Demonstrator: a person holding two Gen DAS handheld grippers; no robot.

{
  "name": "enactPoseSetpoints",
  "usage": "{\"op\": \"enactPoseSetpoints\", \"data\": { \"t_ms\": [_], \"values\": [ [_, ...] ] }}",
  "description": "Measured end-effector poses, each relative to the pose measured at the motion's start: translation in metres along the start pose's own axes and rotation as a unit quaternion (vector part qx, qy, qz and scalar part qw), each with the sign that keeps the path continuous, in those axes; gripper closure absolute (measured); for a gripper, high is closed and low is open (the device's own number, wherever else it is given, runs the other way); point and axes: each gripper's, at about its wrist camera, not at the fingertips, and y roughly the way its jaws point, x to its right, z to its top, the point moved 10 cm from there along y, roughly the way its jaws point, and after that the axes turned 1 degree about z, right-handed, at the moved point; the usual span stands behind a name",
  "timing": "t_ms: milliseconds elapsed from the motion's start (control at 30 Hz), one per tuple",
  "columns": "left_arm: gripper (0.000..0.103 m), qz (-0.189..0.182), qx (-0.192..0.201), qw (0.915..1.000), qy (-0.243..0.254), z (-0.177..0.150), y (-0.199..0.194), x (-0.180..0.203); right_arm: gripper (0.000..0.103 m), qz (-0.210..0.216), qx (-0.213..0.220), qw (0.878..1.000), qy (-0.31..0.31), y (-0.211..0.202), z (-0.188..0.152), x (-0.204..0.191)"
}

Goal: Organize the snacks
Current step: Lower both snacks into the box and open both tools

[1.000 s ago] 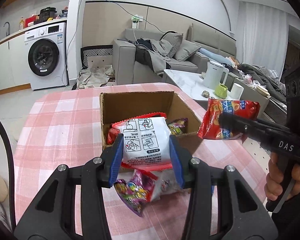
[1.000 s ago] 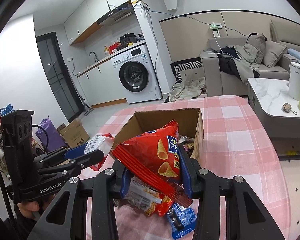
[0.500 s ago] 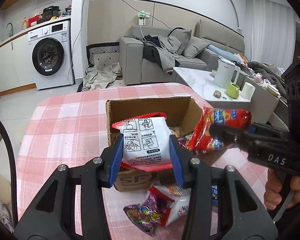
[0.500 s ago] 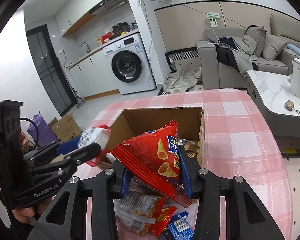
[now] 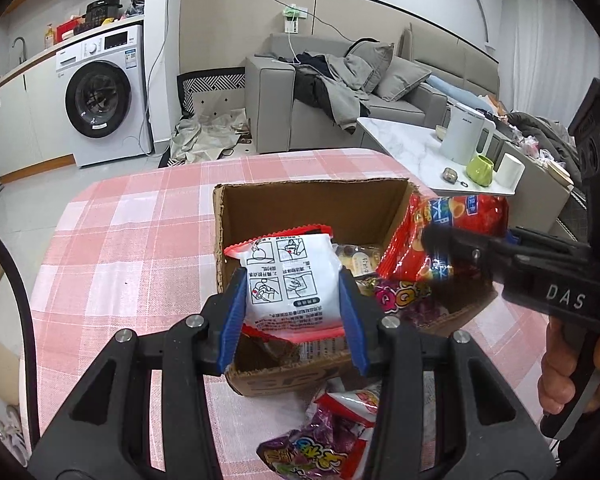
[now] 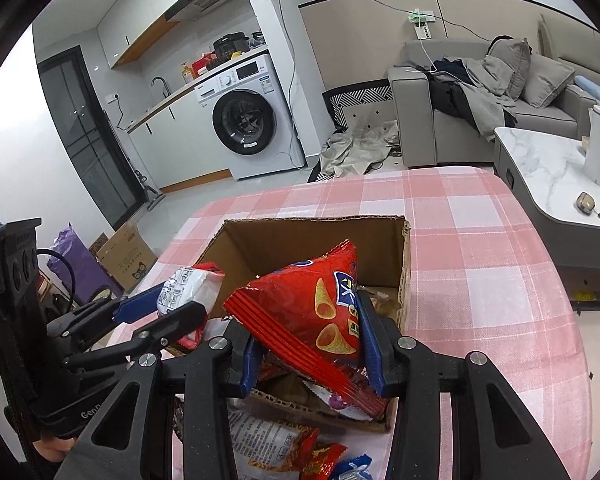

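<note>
Snack sorting is partly complete: the open brown cardboard box (image 5: 312,208) on the pink-and-white checked counter (image 5: 140,240) already contains several packets, including a purple candy bag (image 5: 404,300) near its right wall. The left tool (image 5: 292,312) is clenched on a white snack packet with red sealed edges and printed black instruction panels (image 5: 288,280), held over the near half of the box. The right tool (image 6: 312,344) is clenched on a red crinkled bag of cone-shaped corn snacks (image 6: 316,304), also held above the box opening, just beside the left tool's packet. Neither packet has been let go, so both placements count as pending. Loose items remain on the counter in front of the box: a purple-and-red candy packet (image 5: 332,436) in the left wrist view, and a pale printed wrapper (image 6: 268,440) plus a small blue packet (image 6: 352,466) in the right wrist view. These probably need collecting afterwards.
</note>
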Motion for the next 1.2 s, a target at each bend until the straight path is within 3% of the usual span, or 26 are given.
{"op": "enactPoseSetpoints", "data": {
  "t_ms": [700,767,833,900,1033,1133,1200],
  "values": [
    [0.062,0.005,-0.014,0.9998,0.017,0.002,0.040,0.005,0.060,-0.006,-0.016,1.000,0.000,0.035,0.011,0.011],
    [0.060,0.004,-0.011,0.9998,0.013,0.002,0.037,0.004,0.057,-0.003,-0.012,1.000,-0.005,0.033,0.011,0.008],
    [0.053,0.004,-0.011,0.9998,0.013,0.001,0.032,0.002,0.053,0.001,-0.004,1.000,-0.011,0.027,0.013,0.005],
    [0.039,0.003,-0.003,0.9999,0.012,0.000,0.026,0.000,0.048,0.001,0.002,1.000,-0.018,0.021,0.012,0.002],
    [0.023,-0.024,0.003,0.9996,0.012,-0.006,0.007,0.004,0.016,0.007,0.022,0.999,-0.027,0.001,0.009,-0.001],
    [0.006,-0.006,0.012,0.9998,0.014,-0.013,-0.007,0.001,0.001,0.021,0.026,0.999,-0.023,-0.013,0.003,-0.001],
    [0.001,-0.005,0.016,0.9998,0.015,-0.017,-0.015,0.001,0.001,0.024,0.027,0.999,-0.025,-0.021,-0.002,0.000]
  ]
}}
